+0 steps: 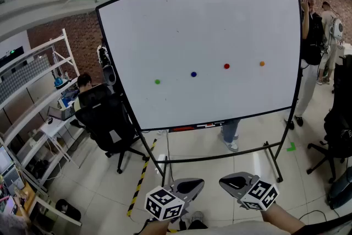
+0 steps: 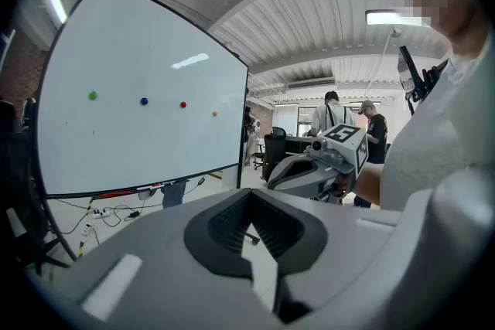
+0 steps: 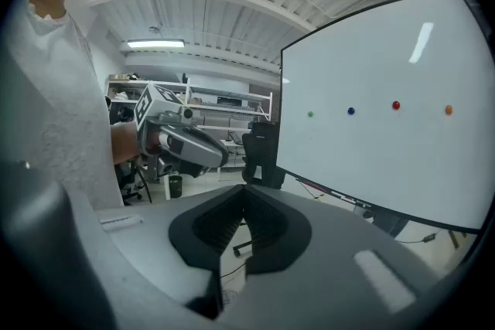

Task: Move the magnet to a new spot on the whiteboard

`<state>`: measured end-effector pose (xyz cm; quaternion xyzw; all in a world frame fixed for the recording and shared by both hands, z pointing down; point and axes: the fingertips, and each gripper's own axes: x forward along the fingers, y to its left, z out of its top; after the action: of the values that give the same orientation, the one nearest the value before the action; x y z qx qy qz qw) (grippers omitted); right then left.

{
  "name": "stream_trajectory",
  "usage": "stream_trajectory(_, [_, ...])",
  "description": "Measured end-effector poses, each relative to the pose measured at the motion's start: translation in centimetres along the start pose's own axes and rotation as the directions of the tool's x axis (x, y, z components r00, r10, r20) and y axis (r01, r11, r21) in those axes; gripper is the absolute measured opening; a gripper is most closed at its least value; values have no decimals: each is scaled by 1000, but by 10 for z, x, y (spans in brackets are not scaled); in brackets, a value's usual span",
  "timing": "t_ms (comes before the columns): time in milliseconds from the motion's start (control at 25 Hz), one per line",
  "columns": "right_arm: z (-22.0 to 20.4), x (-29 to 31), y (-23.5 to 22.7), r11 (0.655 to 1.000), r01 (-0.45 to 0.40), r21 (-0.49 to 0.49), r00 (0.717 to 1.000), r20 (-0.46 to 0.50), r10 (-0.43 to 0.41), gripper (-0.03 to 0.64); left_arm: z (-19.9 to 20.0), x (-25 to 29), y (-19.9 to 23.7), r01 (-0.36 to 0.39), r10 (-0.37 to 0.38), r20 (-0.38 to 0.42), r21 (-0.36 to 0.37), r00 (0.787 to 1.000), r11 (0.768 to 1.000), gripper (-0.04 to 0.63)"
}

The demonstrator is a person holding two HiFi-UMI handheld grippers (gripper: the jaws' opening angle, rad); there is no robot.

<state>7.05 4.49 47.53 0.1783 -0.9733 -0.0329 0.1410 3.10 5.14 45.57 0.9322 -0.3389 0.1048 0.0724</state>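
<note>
The left gripper and the right gripper sit side by side at the bottom edge of the head view. Both are aimed toward the whiteboard but are well apart from it, with bare floor and the foot of the board's stand between. Each gripper's own view shows its jaws clenched together at the tips with nothing between them, so neither holds anything. Four small round magnets cling to the board in a gently rising row across its middle. A green magnet is furthest left, then come a blue magnet, a red magnet and an orange magnet furthest right, each well apart from its neighbour. Nothing in view marks out which one is to be moved. By the look of it the task has not yet started: no magnet is touched and both grippers are far short of the board. Everything is left to do. A gripper has to come up to the board and spread its jaws, close on one magnet and pull it free. It must then set the magnet on a bare patch and let go. There is plenty of bare white surface above and below the row.
</note>
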Motion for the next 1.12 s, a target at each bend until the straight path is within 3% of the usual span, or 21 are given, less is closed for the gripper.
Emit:
stream_trajectory(200, [1, 42, -44, 1000, 27, -11, 1000, -11, -27, 6, 5, 17, 59, 14, -14, 9, 1, 1000, 1000, -17])
stream_trajectory(440, [9, 123, -125, 998, 66, 8, 998, -20, -66, 6, 17, 43, 175, 34, -34, 10, -11, 999, 999, -17])
stream_trajectory(720, [38, 196, -215, 989, 149, 5, 989, -13, -149, 11, 46, 78, 287, 113, -112, -20, 36, 994, 993, -17])
stream_trajectory(1000, [49, 232, -258, 979, 201, -33, 979, -36, -202, 33, 55, 103, 348, 164, -164, -26, 7, 986, 986, -17])
stream_trajectory(1120, [44, 235, -270, 974, 213, -81, 974, -55, -218, 7, 59, 118, 356, 177, -176, -18, 11, 984, 984, -17])
